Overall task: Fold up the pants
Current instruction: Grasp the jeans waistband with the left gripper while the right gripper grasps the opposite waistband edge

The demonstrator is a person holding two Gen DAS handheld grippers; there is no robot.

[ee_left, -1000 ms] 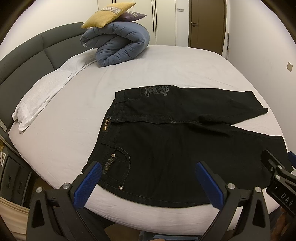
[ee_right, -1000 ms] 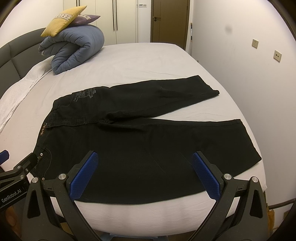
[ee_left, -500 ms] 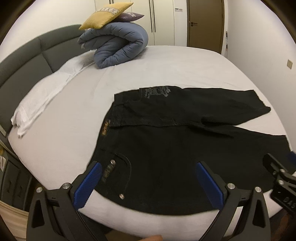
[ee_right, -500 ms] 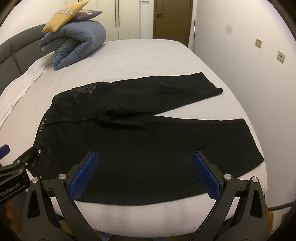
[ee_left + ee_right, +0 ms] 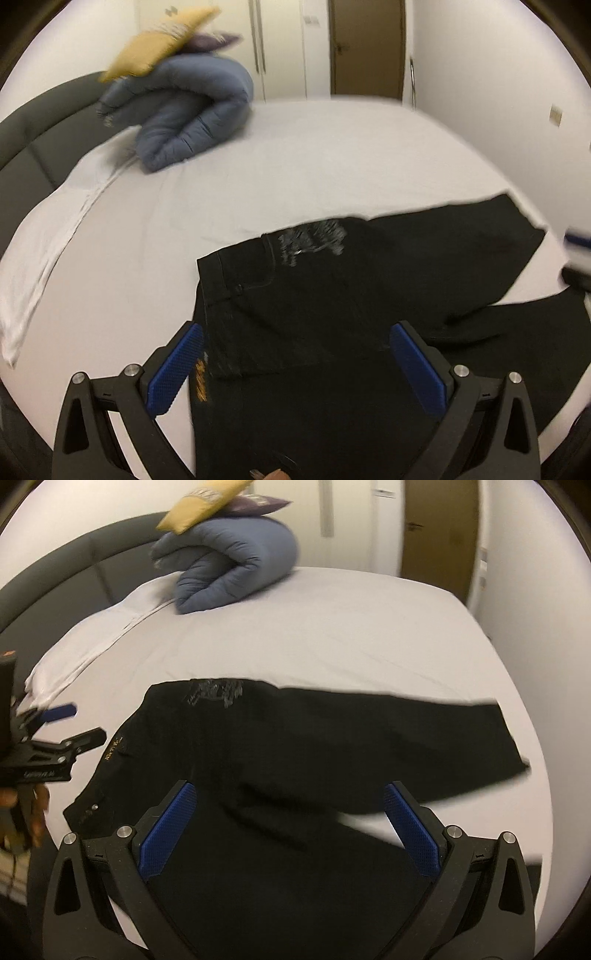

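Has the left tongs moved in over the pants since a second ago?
Yes. The left tongs advanced over the black pants: the waistband, formerly ahead of its open fingers, now lies between them, and the blue duvet roll looms larger.

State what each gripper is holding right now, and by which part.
Nothing is held. The left gripper and right gripper are both open above the black pants, which lie spread on the bed.

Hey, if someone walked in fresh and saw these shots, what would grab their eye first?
The black pants spread flat across the near part of the white bed, both legs pointing right. Next, the rolled blue duvet near the dark headboard, with a yellow cushion on top. Both open grippers, left gripper and right gripper, hang over the pants.
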